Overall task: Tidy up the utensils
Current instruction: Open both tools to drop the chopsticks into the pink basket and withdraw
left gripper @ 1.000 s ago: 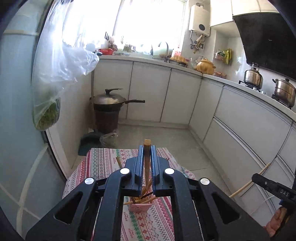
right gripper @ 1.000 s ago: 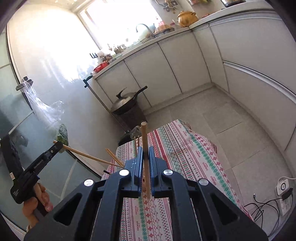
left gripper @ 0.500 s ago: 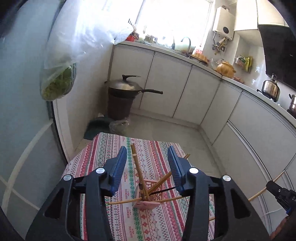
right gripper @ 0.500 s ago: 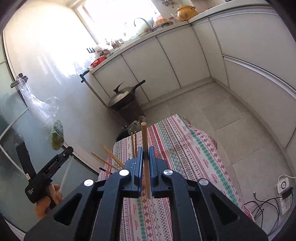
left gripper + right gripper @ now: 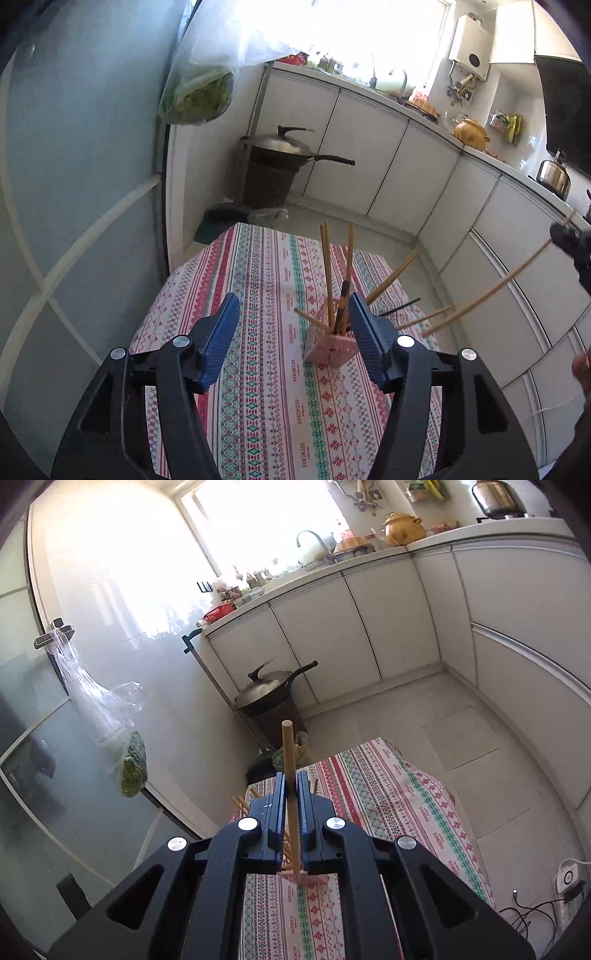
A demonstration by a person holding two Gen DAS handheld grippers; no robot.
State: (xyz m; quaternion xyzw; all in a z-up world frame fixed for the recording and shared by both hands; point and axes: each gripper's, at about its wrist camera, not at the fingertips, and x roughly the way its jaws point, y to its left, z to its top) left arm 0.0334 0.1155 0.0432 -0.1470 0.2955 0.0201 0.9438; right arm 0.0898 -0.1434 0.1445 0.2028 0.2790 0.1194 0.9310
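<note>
One wooden chopstick [image 5: 290,794] is clamped by the right gripper [image 5: 291,786], while the left gripper [image 5: 291,325] is held with fingers apart above the pink square holder [image 5: 330,349].

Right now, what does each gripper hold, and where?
Left gripper: nothing, jaws open. Right gripper: one chopstick, clamped partway along its length.

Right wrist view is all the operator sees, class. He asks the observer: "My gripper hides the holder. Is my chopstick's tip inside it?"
Observer: Seemingly not. In the left wrist view the held chopstick ends to the right of the pink holder, outside it.
Operator: Is the left gripper carrying anything?
Observer: No. The left gripper is open and empty above the tablecloth.
Operator: What is in the holder?
Observer: Several wooden chopsticks, fanned out, and one dark stick.
</note>
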